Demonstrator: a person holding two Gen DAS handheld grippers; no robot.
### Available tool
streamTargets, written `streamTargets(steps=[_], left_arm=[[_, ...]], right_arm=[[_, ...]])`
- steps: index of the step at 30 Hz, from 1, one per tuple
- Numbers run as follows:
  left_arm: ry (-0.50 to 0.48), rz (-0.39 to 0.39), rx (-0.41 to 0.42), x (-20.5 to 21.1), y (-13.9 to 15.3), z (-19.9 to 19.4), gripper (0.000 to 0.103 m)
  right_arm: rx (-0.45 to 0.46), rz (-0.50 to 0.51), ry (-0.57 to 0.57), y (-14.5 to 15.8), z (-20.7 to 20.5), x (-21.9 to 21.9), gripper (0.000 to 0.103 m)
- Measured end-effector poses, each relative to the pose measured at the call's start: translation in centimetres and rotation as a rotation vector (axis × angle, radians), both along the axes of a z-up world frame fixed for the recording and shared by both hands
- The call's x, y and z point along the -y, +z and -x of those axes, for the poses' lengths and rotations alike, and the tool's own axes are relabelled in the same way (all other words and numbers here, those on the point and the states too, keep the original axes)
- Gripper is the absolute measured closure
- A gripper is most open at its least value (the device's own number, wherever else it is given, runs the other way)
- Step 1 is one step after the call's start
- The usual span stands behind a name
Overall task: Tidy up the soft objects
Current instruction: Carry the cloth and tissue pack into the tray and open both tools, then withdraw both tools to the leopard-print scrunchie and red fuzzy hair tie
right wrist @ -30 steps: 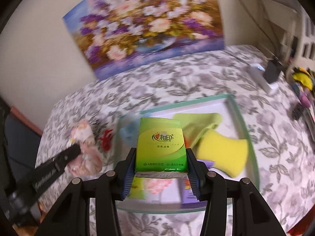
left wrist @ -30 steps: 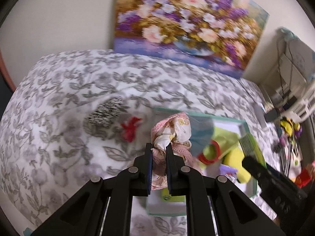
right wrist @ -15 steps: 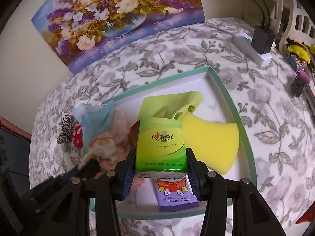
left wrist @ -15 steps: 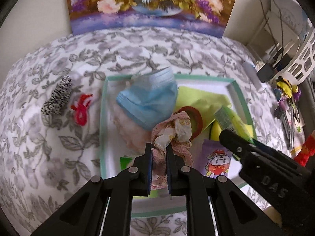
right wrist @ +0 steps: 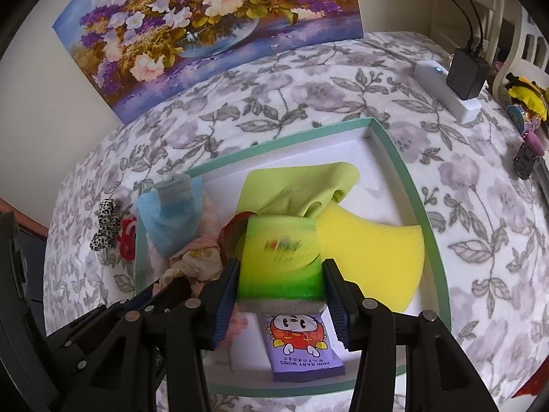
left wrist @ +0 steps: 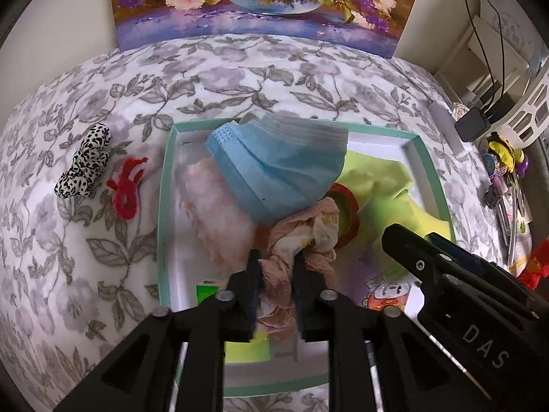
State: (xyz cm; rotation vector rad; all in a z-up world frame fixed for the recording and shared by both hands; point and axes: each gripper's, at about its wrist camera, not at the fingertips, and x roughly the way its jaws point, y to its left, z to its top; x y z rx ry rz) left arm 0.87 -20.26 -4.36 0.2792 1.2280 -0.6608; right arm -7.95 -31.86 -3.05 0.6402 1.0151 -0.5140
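pink lace cloth (left wrist: 302, 237): bunched, over tray (left wrist: 164, 206) | green tissue pack (right wrist: 281, 257): upright above tray

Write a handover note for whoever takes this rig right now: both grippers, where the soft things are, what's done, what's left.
Left gripper: shut on the pink lace-trimmed cloth bundle, over the teal-rimmed white tray.
Right gripper: shut on the green tissue pack, also over the tray.
In the tray: blue face mask, lime cloth, yellow sponge, purple baby-wipes pack, red ring.
Left: release both loads, then fetch the leopard-print scrunchie and red scrunchie, on the floral cover beside the tray.
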Motion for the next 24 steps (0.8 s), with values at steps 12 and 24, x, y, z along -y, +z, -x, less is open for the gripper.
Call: streamTargets(steps=[12, 24], left_arm=[[0.017, 0.036, -0.014, -1.6, 2.5, 0.2, 0.050], [0.190, 0.112, -0.038, -6.1, 4.3, -2.5, 0.043]], right_arm=[[0.020, 0.037, 0.005, 1.8, 0.3, -0.6, 0.047], [-0.030, 0.069, 0.022, 1.8, 0.2, -1.1, 0.044]])
